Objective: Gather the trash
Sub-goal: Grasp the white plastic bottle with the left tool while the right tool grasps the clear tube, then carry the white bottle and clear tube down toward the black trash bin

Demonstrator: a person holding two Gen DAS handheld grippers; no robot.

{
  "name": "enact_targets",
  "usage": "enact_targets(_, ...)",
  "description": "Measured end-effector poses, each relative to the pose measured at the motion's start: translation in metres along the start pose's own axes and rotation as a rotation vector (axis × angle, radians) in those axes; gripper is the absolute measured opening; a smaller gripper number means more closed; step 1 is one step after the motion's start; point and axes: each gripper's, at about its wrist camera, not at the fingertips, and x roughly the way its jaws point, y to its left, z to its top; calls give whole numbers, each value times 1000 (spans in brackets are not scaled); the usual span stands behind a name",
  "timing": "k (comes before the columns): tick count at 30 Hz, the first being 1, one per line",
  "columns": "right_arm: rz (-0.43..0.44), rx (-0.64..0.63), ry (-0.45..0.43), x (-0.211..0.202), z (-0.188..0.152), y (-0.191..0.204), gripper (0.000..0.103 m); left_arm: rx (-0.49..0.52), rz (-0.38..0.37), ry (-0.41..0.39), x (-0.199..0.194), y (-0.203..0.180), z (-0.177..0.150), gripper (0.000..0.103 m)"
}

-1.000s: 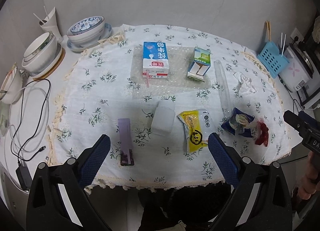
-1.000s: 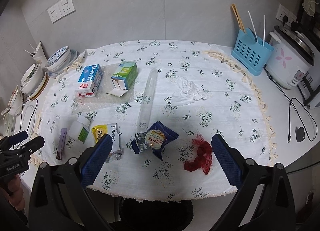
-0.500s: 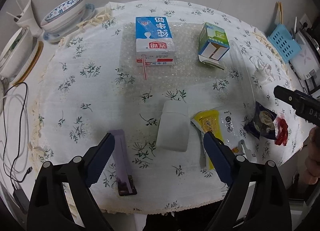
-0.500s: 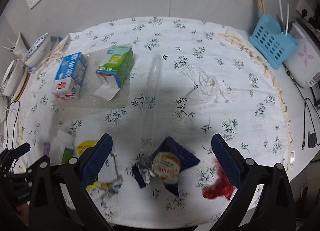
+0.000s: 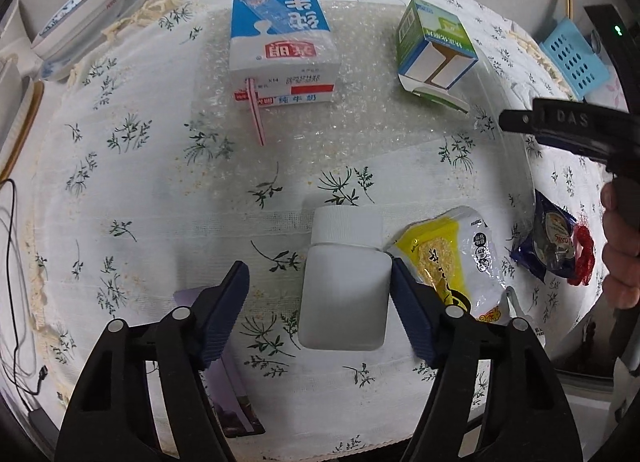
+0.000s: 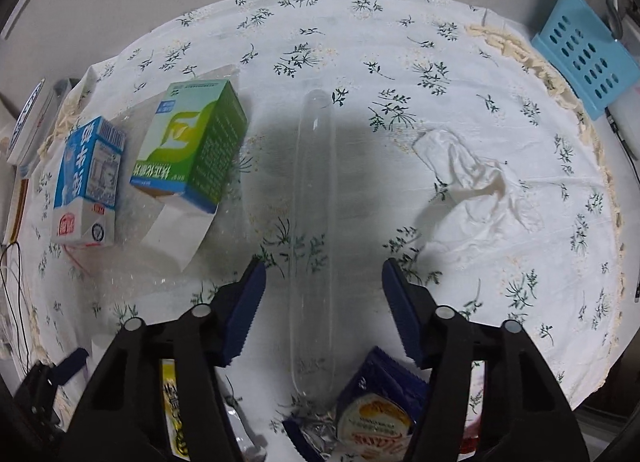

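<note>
White plastic bottle: the small white plastic bottle with a ribbed cap (image 5: 344, 282) lay on its side on the flowered white tablecloth (image 5: 132, 190), and it was now between the jaws of my left gripper (image 5: 320, 290).
Change on the left: one second before, this bottle was far ahead of the fingers; I had brought the gripper down over it.
Left fingers: about two-thirds open and closing; one blue pad (image 5: 408, 310) was at the bottle's side, the other pad stood apart, so nothing was held yet.
Clear tube: the long transparent plastic tube (image 6: 312, 222) lay on the cloth, between the jaws of my right gripper (image 6: 323, 302).
Change on the right: earlier the dark blue snack wrapper (image 6: 380, 410) was ahead of this gripper; now it was under it, and the tube was the target, I judged.
Right fingers: about half open and closing, both pads clear of the tube; no grip.
Other trash: blue-and-white milk carton (image 5: 280, 46), green-and-white carton (image 5: 436, 50), yellow snack packet (image 5: 448, 258) and crumpled white tissue (image 6: 472, 178) were untouched.
Meaning: collection was only starting; two pickups were near.
</note>
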Motion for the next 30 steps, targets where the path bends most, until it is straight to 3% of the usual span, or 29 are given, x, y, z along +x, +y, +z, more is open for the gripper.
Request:
enact_targets(6,-5,19,24,14,13,4,40,11,-25,15,5,-2,2,53)
enact_targets(7,0,24,28,16,14,4,33,17,-30,15,6,-3,3,46)
enact_targets(9,-3,27,30,19,16,6,27,22,-29,15,7,-3,3,43)
enact_targets(16,5,48,-4,5,14,5,27,3,-23,-4,-1,1,5,43)
enact_targets(30,48,67,-120,-61,-9,-10,27,-44,-18,-79,-42,5,1,42)
